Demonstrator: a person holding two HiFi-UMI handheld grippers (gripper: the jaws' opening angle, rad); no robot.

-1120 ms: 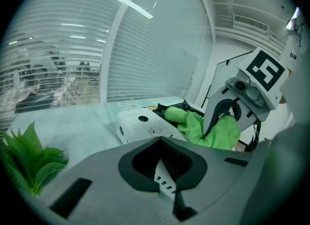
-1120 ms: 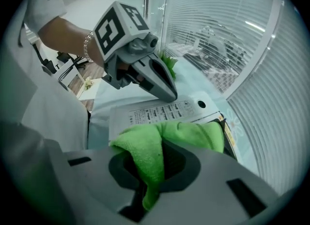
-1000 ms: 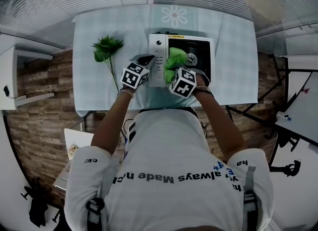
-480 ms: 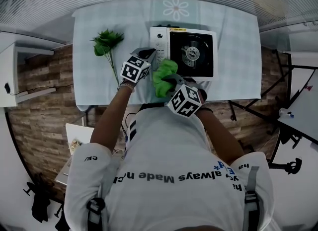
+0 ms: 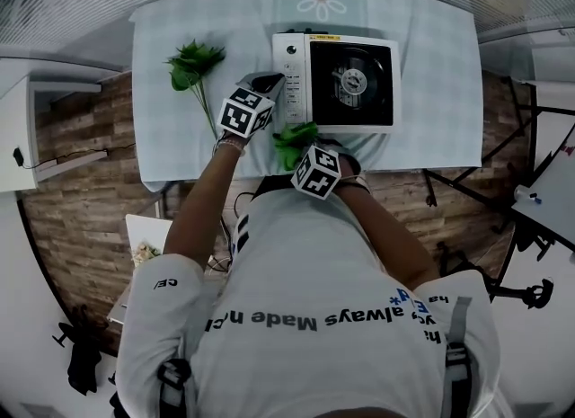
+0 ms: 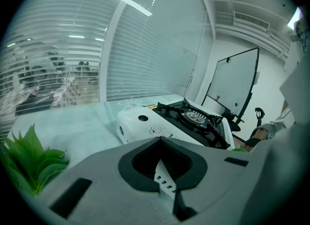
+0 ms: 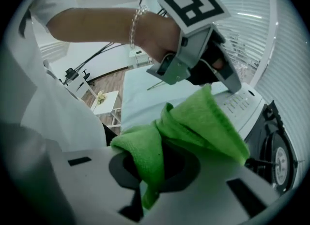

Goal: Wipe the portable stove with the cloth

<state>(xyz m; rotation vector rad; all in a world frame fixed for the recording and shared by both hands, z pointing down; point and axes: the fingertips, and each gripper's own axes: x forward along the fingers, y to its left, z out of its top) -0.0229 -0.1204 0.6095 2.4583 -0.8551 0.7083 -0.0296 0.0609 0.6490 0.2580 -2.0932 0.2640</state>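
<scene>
One pale tablecloth [image 5: 175, 142] bears the stove [image 5: 334, 70], above wood-plank floor [image 5: 81, 218]

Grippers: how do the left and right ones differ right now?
The left gripper holds nothing; the right gripper grips the cloth. The left gripper sits by the stove; the right gripper is nearer the person, off the stove. Both are shut.
</scene>
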